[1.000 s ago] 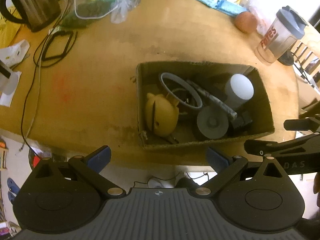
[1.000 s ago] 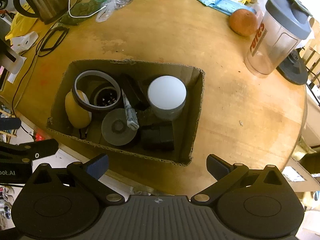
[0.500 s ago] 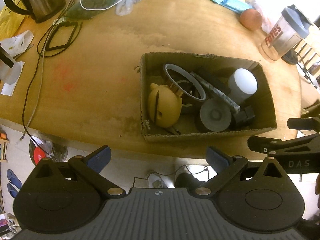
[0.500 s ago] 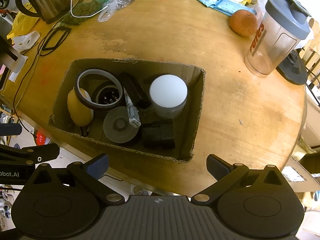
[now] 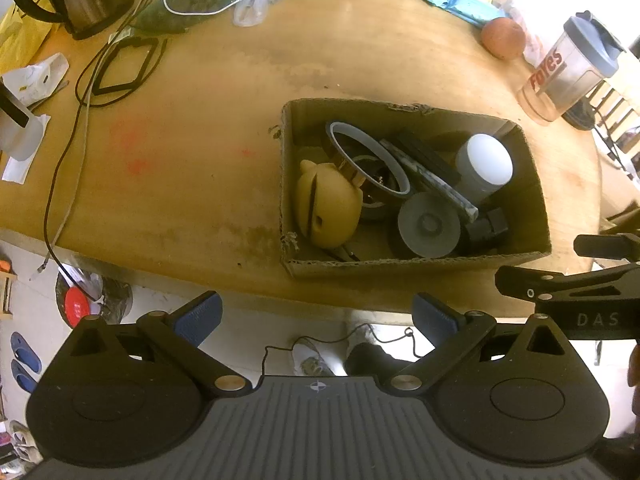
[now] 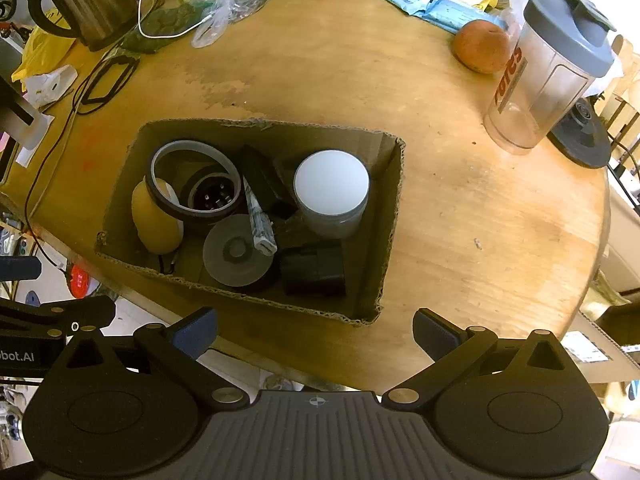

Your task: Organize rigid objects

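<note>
Only red "Fores"-like print on shaker bottle (image 6: 548,68) by cardboard box (image 6: 390,216); both grippers' jaws wide, empty.

left wrist: above table edge, looking down | right wrist: likewise | shared: cardboard box (image 5: 408,258) (image 6: 384,216)

Both views warm, yellow-tinted, moderately lit. Strong barrel distortion: table (image 6: 500,220) edge bows, corners vignette to black. Top right beyond the fingers blown out to white in both views; the shaker bottle (image 6: 548,68) there carries pale sheen on its clear wall. Box (image 5: 532,216) interior ahead of the fingers sits in deep shadow; dark parts inside merge, the white lid (image 6: 331,182) reads nearly clipped. Centre fairly sharp, periphery soft. Floor below the fingers bright, washed out.
</note>
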Demonstrator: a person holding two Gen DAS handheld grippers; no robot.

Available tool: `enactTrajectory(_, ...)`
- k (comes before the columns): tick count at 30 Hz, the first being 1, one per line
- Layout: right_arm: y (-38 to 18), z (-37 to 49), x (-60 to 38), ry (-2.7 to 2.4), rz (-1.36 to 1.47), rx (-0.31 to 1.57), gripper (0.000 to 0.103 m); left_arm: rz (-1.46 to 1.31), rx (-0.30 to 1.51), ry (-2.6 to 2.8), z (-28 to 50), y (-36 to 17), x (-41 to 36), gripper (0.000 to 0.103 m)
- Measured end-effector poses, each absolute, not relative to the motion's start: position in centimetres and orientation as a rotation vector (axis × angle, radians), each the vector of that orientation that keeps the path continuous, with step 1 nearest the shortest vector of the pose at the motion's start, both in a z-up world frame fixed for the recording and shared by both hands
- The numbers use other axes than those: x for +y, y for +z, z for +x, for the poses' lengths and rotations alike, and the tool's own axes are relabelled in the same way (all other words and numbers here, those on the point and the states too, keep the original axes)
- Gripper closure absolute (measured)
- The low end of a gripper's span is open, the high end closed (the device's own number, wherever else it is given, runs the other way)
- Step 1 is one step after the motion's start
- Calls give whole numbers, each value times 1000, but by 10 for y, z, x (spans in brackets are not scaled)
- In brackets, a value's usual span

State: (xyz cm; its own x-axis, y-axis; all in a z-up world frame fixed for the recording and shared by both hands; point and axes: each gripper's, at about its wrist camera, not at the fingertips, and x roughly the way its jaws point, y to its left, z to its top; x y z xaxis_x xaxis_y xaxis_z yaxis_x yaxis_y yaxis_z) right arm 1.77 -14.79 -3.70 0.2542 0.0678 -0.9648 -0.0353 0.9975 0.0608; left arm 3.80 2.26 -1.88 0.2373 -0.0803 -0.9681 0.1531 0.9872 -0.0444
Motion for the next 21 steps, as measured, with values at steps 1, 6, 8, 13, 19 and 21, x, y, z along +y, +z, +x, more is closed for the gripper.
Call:
enactTrajectory(1, -37, 18, -148, 71, 29, 1312, 0, 63, 1322, -160, 38, -19, 23, 0)
enactTrajectory(6, -37, 18, -147, 74, 25, 1311, 0, 64, 1320, -164, 37, -18, 21, 0)
enactTrajectory(8, -38, 18, -147, 75, 26, 1313, 0, 66, 1321, -166, 38, -18, 21, 0)
enactTrajectory(13, -38, 18, -146, 73, 27, 1314, 0, 64, 1319, -170, 37, -18, 20, 0)
enactTrajectory(19, -39, 19, -147, 74, 28, 1315, 0, 64, 1319, -168, 38, -18, 21, 0)
enactTrajectory(21, -39, 19, -147, 73, 27, 1315, 0, 62, 1319, -167, 39, -18, 21, 0)
